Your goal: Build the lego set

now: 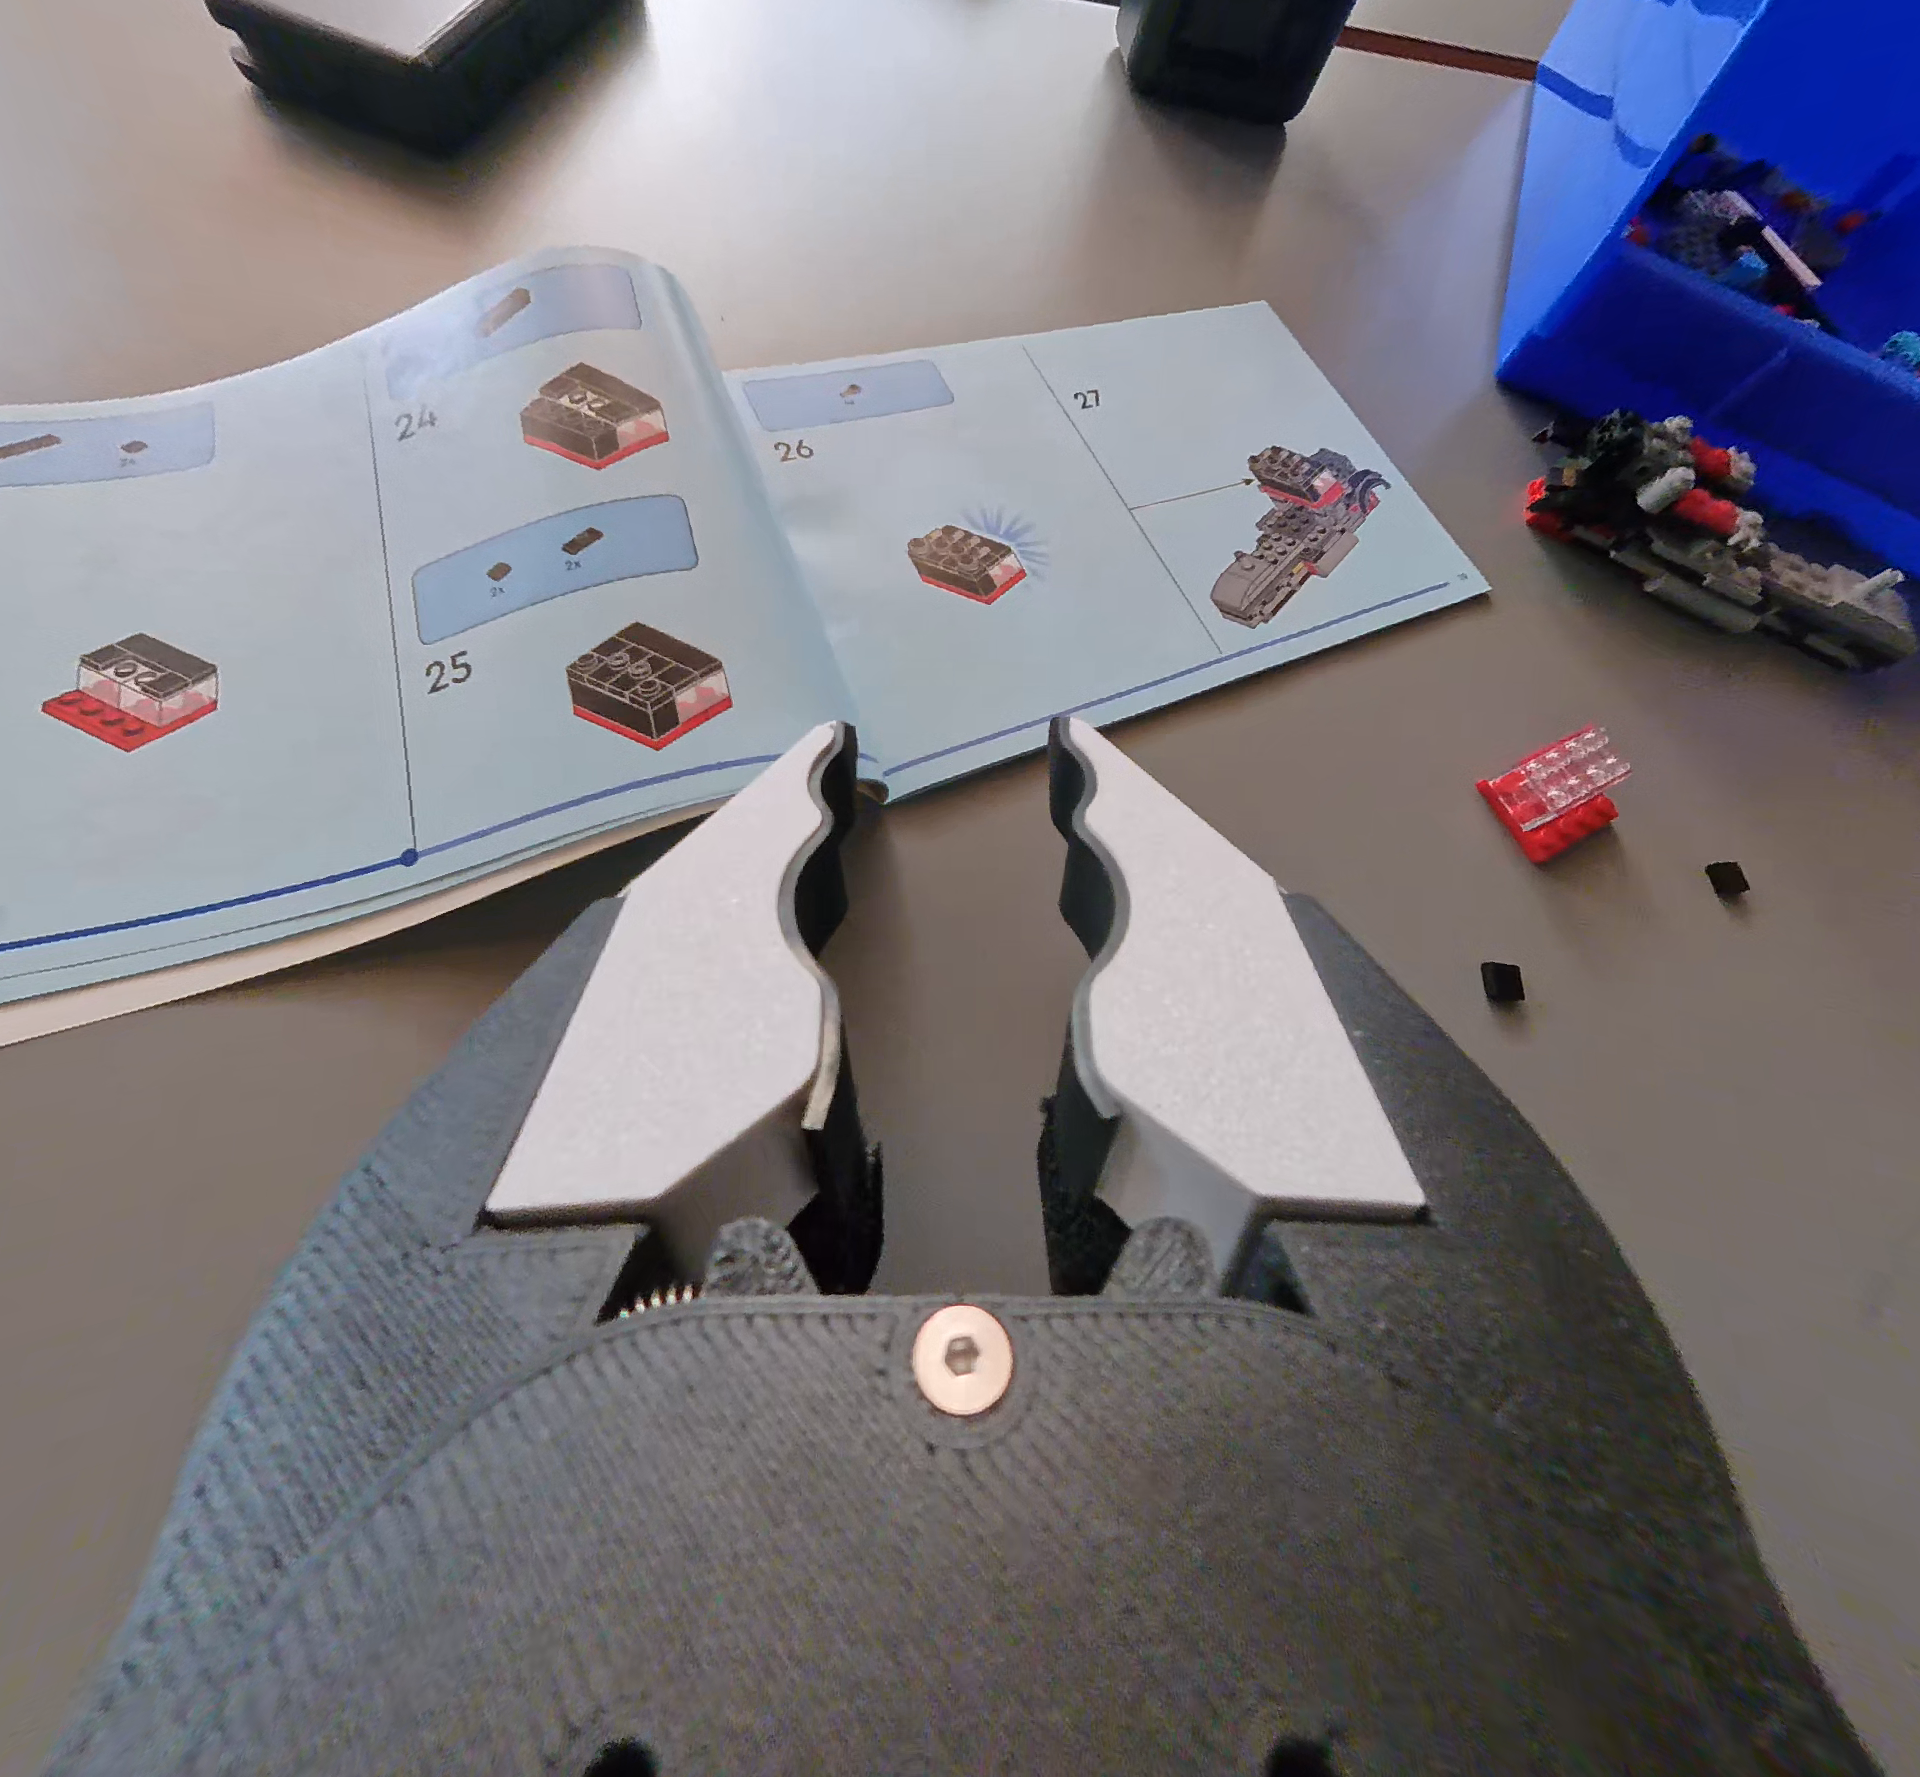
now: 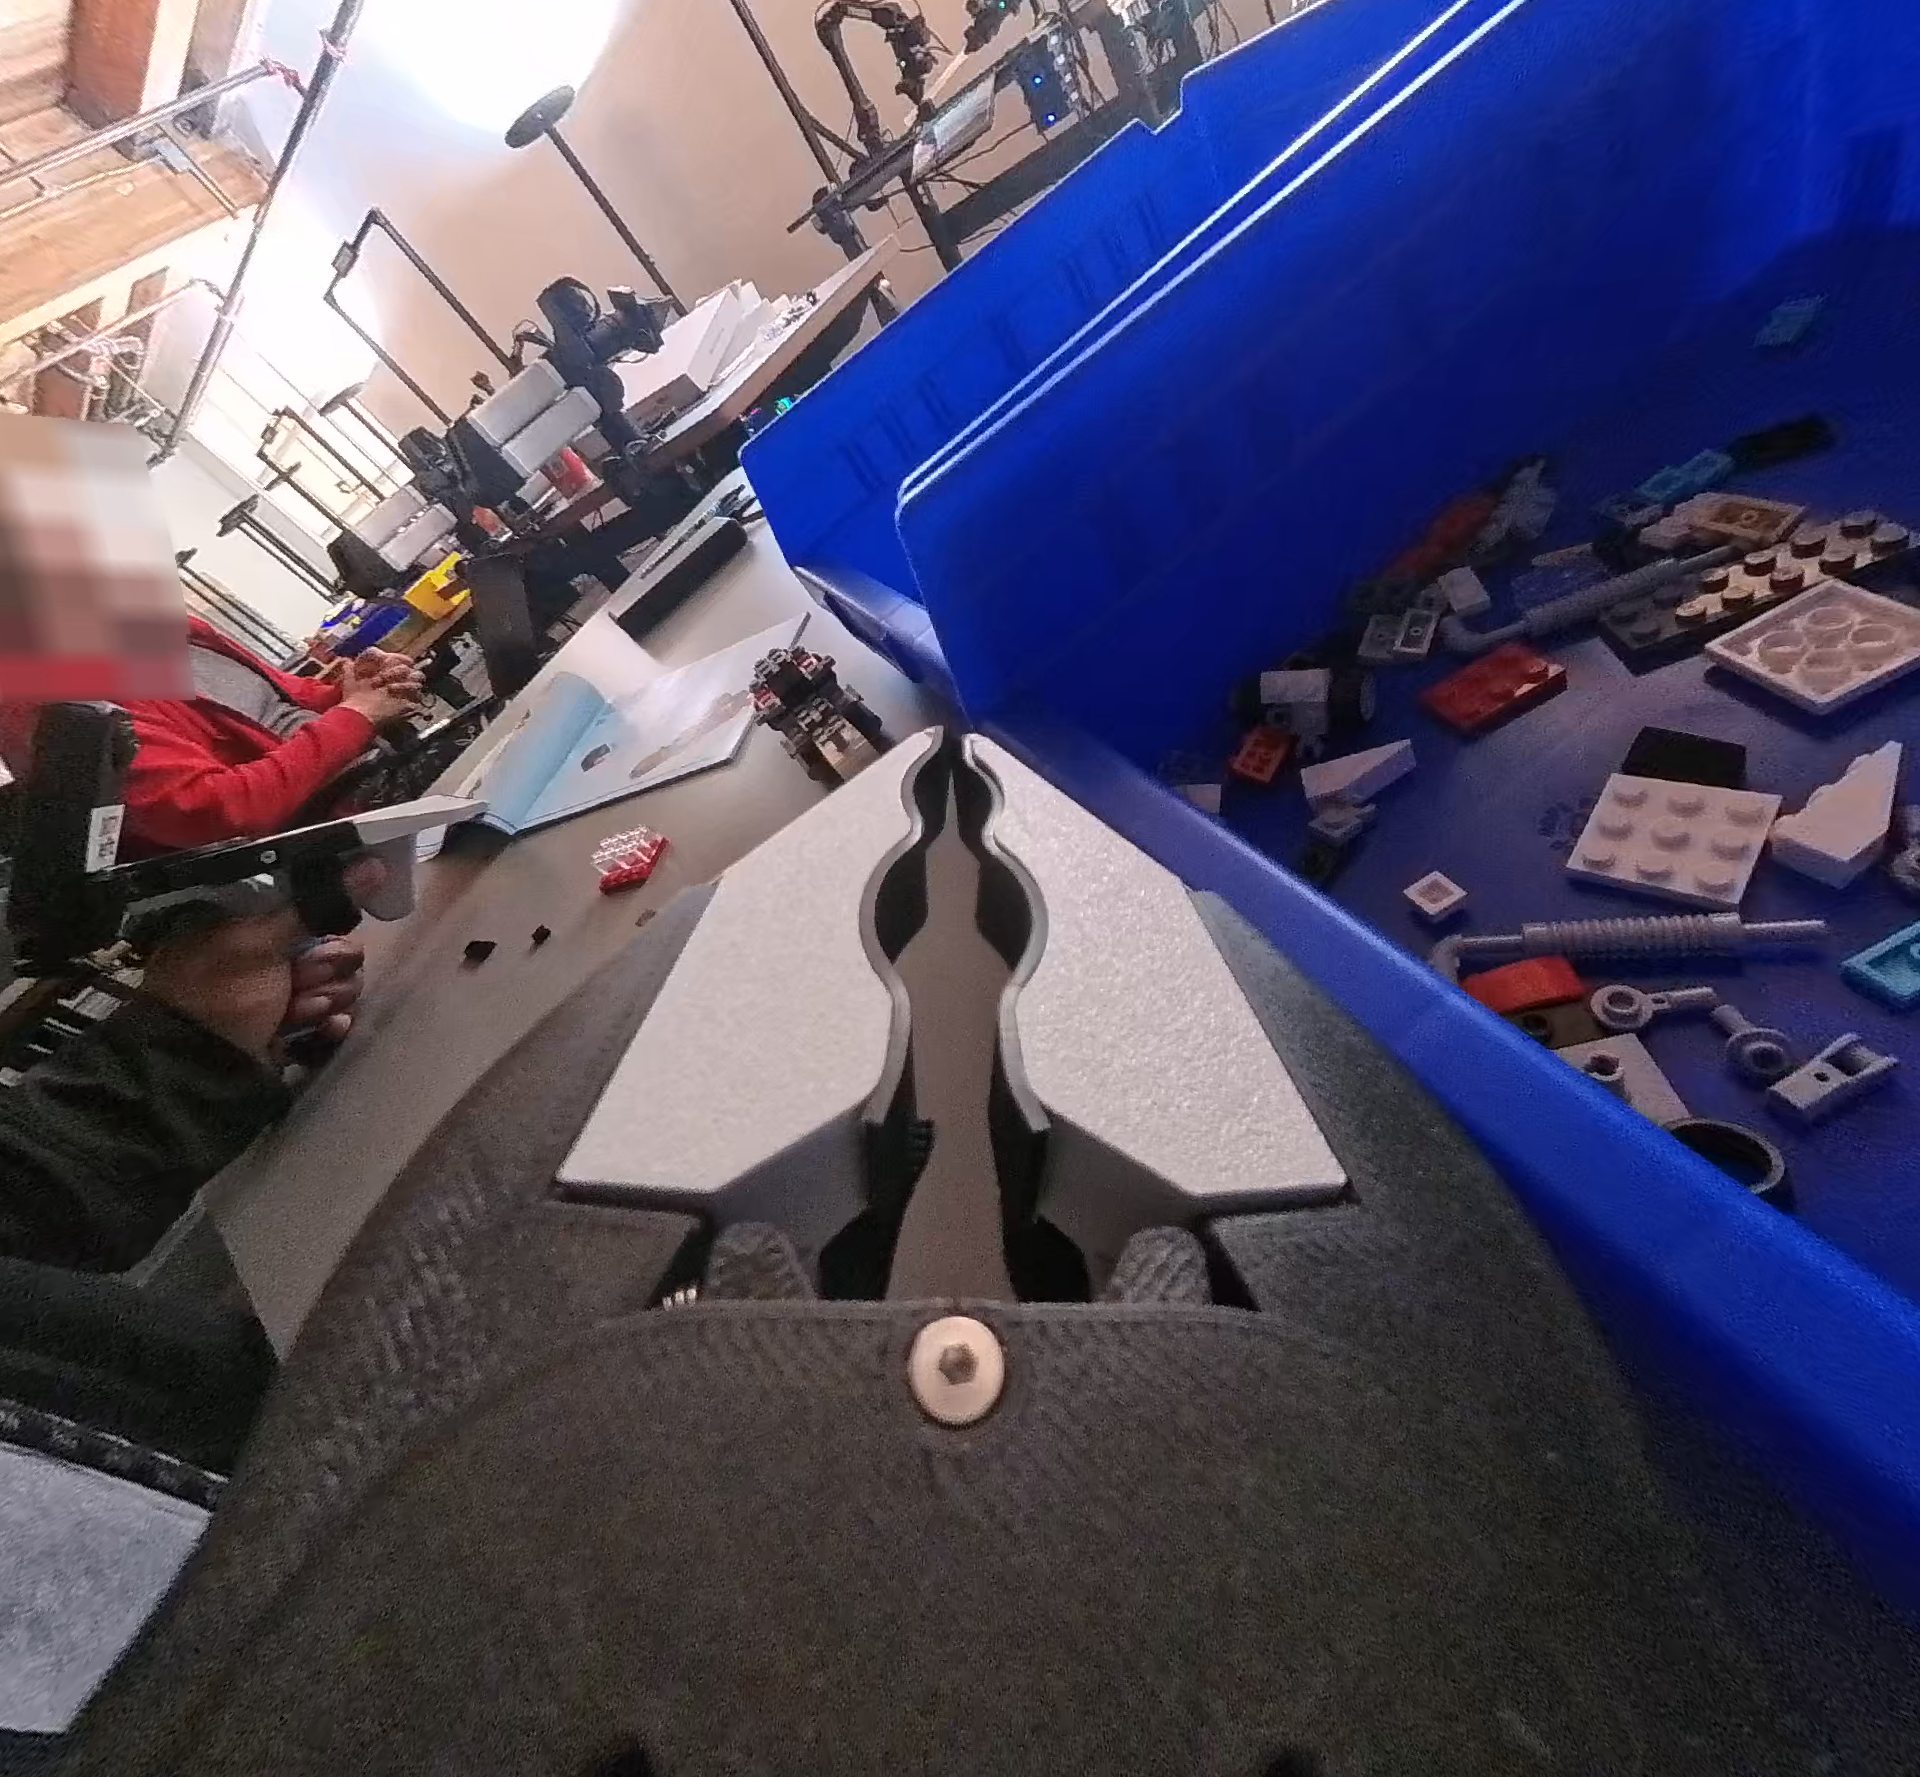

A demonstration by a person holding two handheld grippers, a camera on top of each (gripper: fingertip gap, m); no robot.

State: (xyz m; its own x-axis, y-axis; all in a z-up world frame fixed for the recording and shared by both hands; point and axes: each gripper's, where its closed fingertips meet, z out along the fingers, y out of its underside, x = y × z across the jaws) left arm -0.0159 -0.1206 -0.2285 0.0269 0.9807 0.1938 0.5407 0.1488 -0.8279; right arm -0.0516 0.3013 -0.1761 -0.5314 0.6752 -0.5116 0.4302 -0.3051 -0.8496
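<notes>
Pale-blue paper marks the left of the scene: one instruction booklet point(image 1: 644, 564) lies open and flat on the grey table point(image 1: 935, 169), its pages facing the builder, presumably so the pictured steps can be read while both hands are busy. Just before its lower edge hovers the left gripper point(image 1: 951, 761), jaws parted to a moderate gap and holding nothing; it appears parked rather than reaching. To its right lie two small black pieces point(image 1: 1501, 982), apart from each other on the bare table, probably set out for the current step. Beside them sits one sub-assembly point(image 1: 1553, 787), a red plate bearing clear bricks, within easy reach. Beyond it rests one larger grey, black and red model point(image 1: 1704, 532), just before the blue bin point(image 1: 1704, 200). In the right wrist view the right gripper point(image 2: 951, 740) is held at the bin's near wall, its tips almost touching and nothing visible between them. The bin's floor holds many loose parts, too many and too overlapped to count, among them one white plate point(image 2: 1673, 839).
</notes>
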